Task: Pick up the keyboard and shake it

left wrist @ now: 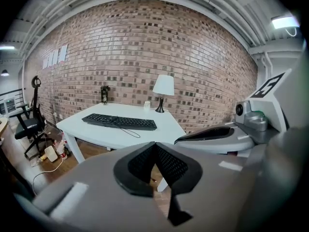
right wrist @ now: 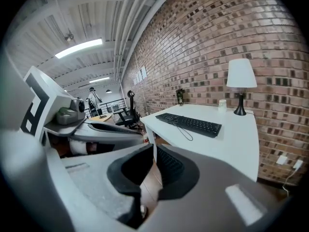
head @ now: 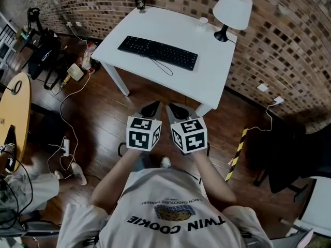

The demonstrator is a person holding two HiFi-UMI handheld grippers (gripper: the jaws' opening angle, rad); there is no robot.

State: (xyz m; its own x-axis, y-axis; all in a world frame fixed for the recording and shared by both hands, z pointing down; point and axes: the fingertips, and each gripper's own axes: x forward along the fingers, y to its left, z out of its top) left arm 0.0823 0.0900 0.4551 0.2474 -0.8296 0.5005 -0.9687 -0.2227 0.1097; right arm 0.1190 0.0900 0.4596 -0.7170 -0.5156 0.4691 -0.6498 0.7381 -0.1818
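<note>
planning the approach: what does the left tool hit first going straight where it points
Likely the white table at its near edge, short of the keyboard; depth is unclear, so it may pass under the top.

I see an office room, a big brick wall (left wrist: pixel 145 47), a white desk (head: pixel 217 71) with a black keyboard (head: pixel 158 52) and a lamp (head: pixel 232 9), a black office chair (left wrist: pixel 28 127), wires (head: pixel 61 107) on the wood floor (head: pixel 103 123), long lights (right wrist: pixel 79 47) up top

Ceiling strip lights (right wrist: pixel 79 48), upper left of the right gripper view, leave the white desk (head: pixel 207 81) bright and the floor (head: pixel 103 112) around it dim. Wide-angle distortion bows the brick wall (left wrist: pixel 145 47) and blackens every corner; left claw (left wrist: pixel 155 146) and right claw (right wrist: pixel 154 148) loom soft at bottom centre.
</note>
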